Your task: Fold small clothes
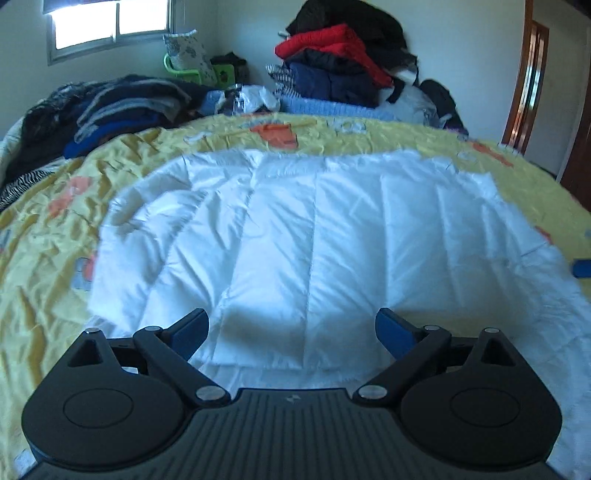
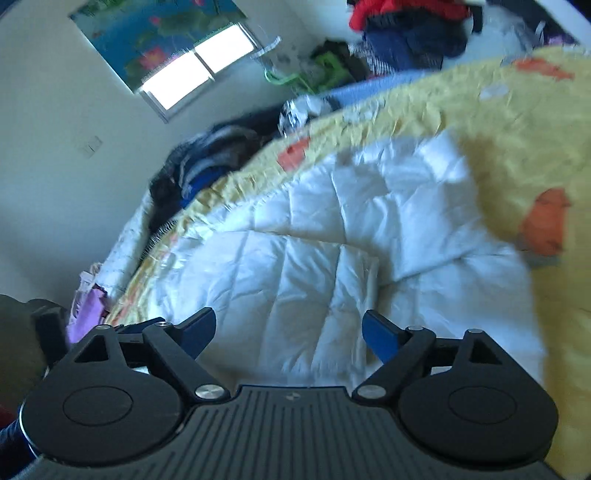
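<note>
A white creased cloth (image 1: 314, 236) lies spread flat on the yellow patterned bedspread (image 1: 44, 258). My left gripper (image 1: 291, 332) hovers over the cloth's near edge, open, with nothing between its blue pads. The right wrist view is tilted and blurred; there the white cloth (image 2: 314, 258) shows a folded layer lying over its near part. My right gripper (image 2: 288, 332) hangs above that layer, open and empty. A blue pad of the other gripper (image 1: 583, 267) peeks in at the right edge of the left wrist view.
A heap of dark, red and navy clothes (image 1: 343, 62) rises at the far side of the bed. More dark folded clothes (image 1: 110, 107) lie at the far left. A window (image 1: 110, 22) and a wooden door (image 1: 532, 85) are behind. A dark sleeve (image 2: 18, 339) shows at left.
</note>
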The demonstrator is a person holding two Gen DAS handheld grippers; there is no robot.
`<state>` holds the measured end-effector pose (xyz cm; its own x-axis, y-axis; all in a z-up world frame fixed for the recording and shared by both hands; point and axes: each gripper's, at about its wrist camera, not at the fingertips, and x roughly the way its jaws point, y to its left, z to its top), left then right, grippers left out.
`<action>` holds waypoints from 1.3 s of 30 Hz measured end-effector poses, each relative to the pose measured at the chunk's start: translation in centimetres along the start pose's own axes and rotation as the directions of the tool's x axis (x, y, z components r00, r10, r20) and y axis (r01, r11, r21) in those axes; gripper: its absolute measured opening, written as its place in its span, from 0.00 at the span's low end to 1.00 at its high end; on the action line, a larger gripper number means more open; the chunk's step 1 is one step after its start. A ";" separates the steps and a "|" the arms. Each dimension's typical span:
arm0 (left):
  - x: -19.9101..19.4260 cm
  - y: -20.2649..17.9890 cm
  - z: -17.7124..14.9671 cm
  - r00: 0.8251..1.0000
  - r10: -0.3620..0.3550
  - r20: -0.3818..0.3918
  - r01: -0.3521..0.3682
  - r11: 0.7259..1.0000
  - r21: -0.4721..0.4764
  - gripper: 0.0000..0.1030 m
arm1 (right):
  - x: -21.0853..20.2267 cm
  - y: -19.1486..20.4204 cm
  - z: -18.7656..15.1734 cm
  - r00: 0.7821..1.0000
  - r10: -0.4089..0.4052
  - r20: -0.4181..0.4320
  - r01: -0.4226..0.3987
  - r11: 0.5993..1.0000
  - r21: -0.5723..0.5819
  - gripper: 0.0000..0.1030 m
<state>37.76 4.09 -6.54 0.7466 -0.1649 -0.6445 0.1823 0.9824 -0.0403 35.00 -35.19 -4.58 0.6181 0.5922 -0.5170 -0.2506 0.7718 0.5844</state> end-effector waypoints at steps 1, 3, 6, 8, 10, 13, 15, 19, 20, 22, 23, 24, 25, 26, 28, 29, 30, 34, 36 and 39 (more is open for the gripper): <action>-1.0 0.0 -0.1 1.000 0.003 0.010 -0.003 1.000 0.001 0.95 | -1.4 0.0 -0.6 1.000 0.002 0.004 -0.002 1.000 0.000 0.88; -2.9 0.0 -0.4 1.000 -0.002 0.020 0.002 1.000 -0.004 0.95 | -4.0 -0.2 -1.8 1.000 -0.005 0.004 0.005 1.000 0.011 0.89; -6.0 0.3 -1.5 0.999 -0.023 0.032 0.024 0.999 -0.024 0.95 | -7.3 -1.7 -4.1 1.000 -0.012 -0.004 0.012 0.998 0.065 0.89; -8.1 0.9 -2.9 0.999 -0.039 0.033 0.041 0.997 -0.058 0.95 | -8.9 -2.7 -5.8 1.000 -0.026 -0.009 0.027 0.994 0.105 0.89; -9.9 1.9 -4.8 0.999 -0.045 0.023 0.047 0.992 -0.116 0.95 | -10.2 -3.8 -7.8 0.999 -0.049 -0.016 0.051 0.988 0.149 0.89; -12.6 4.1 -8.0 0.999 -0.047 0.022 0.050 0.976 -0.213 0.95 | -11.9 -5.0 -10.7 0.998 -0.066 -0.016 0.068 0.977 0.203 0.89; -14.3 5.8 -10.2 0.999 -0.038 0.022 0.043 0.961 -0.274 0.95 | -12.6 -5.5 -12.4 0.998 -0.067 -0.015 0.069 0.971 0.229 0.89; -16.4 9.2 -14.2 1.000 -0.008 -0.011 0.003 0.914 -0.406 0.95 | -13.3 -6.3 -15.6 0.999 -0.048 -0.023 0.052 0.958 0.281 0.89; -16.6 9.9 -15.2 0.999 -0.014 -0.029 0.000 0.898 -0.440 0.95 | -13.3 -6.5 -16.2 0.999 -0.043 -0.027 0.049 0.955 0.293 0.89; -16.7 11.0 -16.9 0.998 -0.037 -0.059 0.003 0.869 -0.495 0.95 | -13.5 -6.9 -17.2 0.999 -0.036 -0.023 0.041 0.947 0.318 0.89; -16.6 11.4 -17.6 0.996 -0.052 -0.070 0.009 0.858 -0.514 0.95 | -13.5 -7.2 -17.5 0.999 -0.031 -0.017 0.035 0.942 0.333 0.88; -16.4 11.4 -18.1 0.995 -0.066 -0.073 0.017 0.851 -0.525 0.95 | -13.8 -7.4 -17.8 1.000 -0.019 0.001 0.018 0.938 0.347 0.89; -16.4 11.5 -18.6 0.994 -0.084 -0.064 0.037 0.844 -0.535 0.95 | -13.9 -7.7 -18.0 1.000 -0.003 0.016 -0.003 0.930 0.369 0.89; -16.7 11.3 -18.8 0.995 -0.092 -0.046 0.053 0.843 -0.535 0.96 | -13.9 -7.9 -18.1 1.000 0.011 0.021 -0.018 0.921 0.390 0.89; -16.8 10.9 -18.9 0.990 -0.133 -0.043 0.090 0.839 -0.537 0.96 | -14.0 -8.1 -18.1 1.000 0.014 0.027 -0.023 0.916 0.400 0.87; -16.8 10.7 -18.9 0.986 -0.159 -0.040 0.112 0.831 -0.545 0.96 | -14.0 -8.3 -18.0 0.999 0.023 0.027 -0.032 0.911 0.411 0.88; -16.8 10.6 -19.0 0.982 -0.187 -0.036 0.136 0.820 -0.555 0.96 | -14.0 -8.5 -18.1 0.999 0.046 0.028 -0.053 0.901 0.431 0.88; -16.2 10.8 -19.4 0.941 -0.338 -0.006 0.253 0.717 -0.649 0.96 | -12.9 -8.1 -18.4 0.992 0.122 -0.007 -0.106 0.885 0.453 0.86; -15.7 11.3 -19.7 0.920 -0.391 0.011 0.281 0.644 -0.712 0.96 | -12.2 -7.0 -18.4 0.990 0.133 -0.038 -0.104 0.897 0.429 0.85; -15.0 11.7 -19.7 0.898 -0.441 0.004 0.289 0.583 -0.759 0.96 | -11.1 -5.7 -18.5 0.982 0.167 -0.085 -0.119 0.907 0.404 0.85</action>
<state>16.06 19.76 -12.42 0.5921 -0.5814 -0.5580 -0.1635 0.5914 -0.7897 15.82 -41.90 -13.72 0.5020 0.7302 -0.4635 0.0003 0.5357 0.8444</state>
